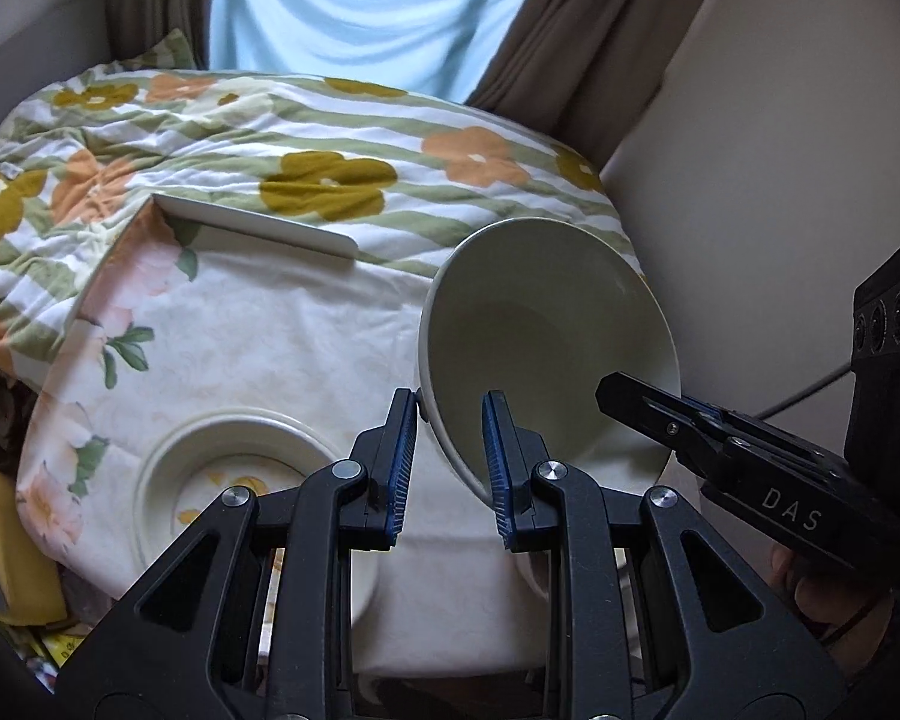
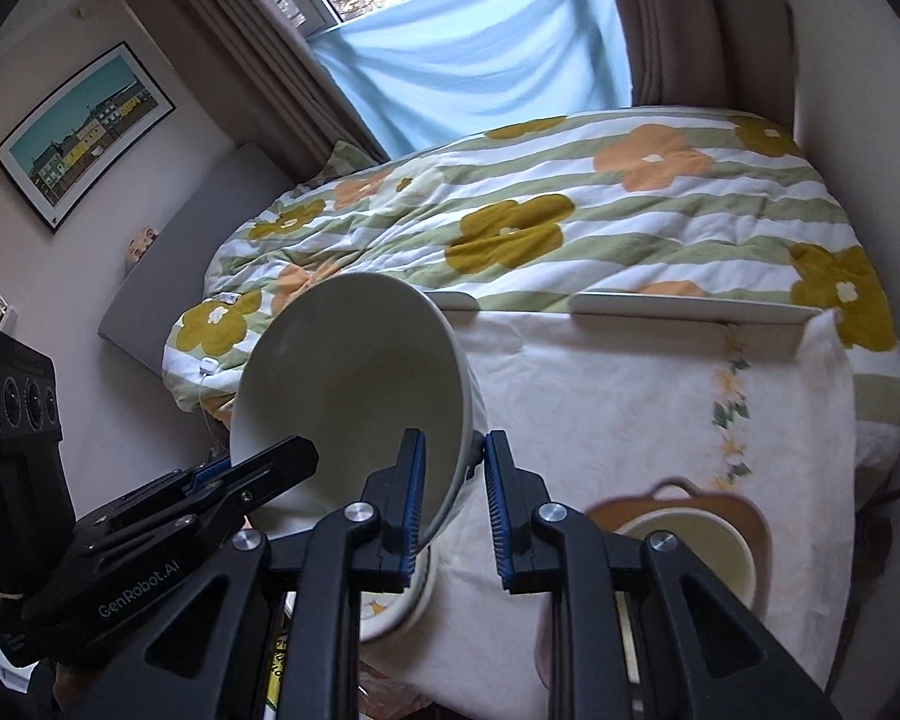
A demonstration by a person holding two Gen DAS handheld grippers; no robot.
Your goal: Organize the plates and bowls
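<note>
pale ceramic, the bowl hangs tilted in the air above the table, its mouth turned toward the cameras, gripped on opposite sides of its rim by both grippers. the left gripper is clenched on the rim's left side, one blue pad inside the wall and one outside; in its view the right gripper comes in from the right and bites the far edge. the right gripper's own view shows the bowl pinched at its right rim, with the left gripper clamped on the lower left edge. below, on the flowered tablecloth, sits a plate with a yellow flower pattern at the near left, and a brown dish holding a cream bowl at the near right. a white board stands along the table's far edge against the floral duvet. a blue curtain hangs at the window behind.
</note>
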